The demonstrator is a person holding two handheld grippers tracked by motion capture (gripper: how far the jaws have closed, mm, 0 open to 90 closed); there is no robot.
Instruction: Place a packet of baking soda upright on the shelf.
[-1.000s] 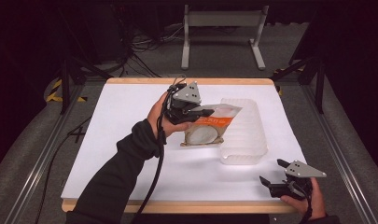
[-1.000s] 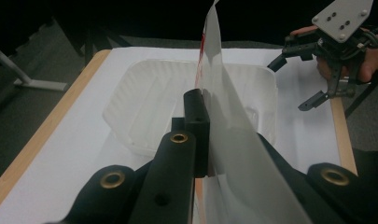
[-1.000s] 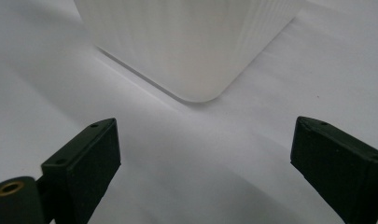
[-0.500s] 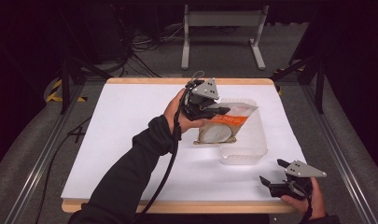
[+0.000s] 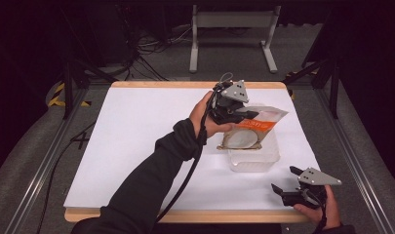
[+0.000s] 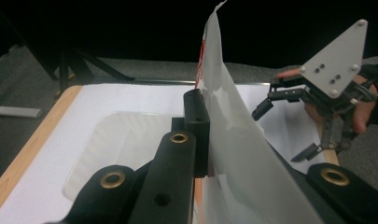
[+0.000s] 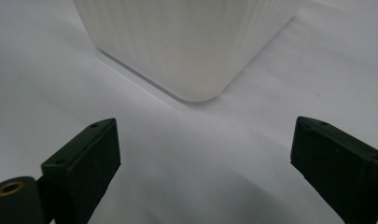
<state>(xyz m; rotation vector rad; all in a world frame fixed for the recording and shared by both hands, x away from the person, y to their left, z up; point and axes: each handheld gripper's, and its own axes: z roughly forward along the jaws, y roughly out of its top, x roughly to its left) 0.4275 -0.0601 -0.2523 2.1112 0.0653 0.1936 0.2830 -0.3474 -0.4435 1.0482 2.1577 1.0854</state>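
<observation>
Pouch (image 5: 256, 127) hangs pinched in the left gripper (image 5: 248, 116), jaws clamped on its upper edge, right over the clear plastic tub (image 5: 256, 158) at about 3 o'clock on the bench (image 5: 136, 141). Looks like a thin foil-type bag with a round window, so I'd guess light, floppy and a bit slick. Grabbing the flat sealed rim seems the safest hold, since the middle would probably just crumple. Right gripper (image 5: 286, 189) sits down at 5 o'clock near the bench edge, jaws spread wide with nothing between them, pointing at the tub's corner.
</observation>
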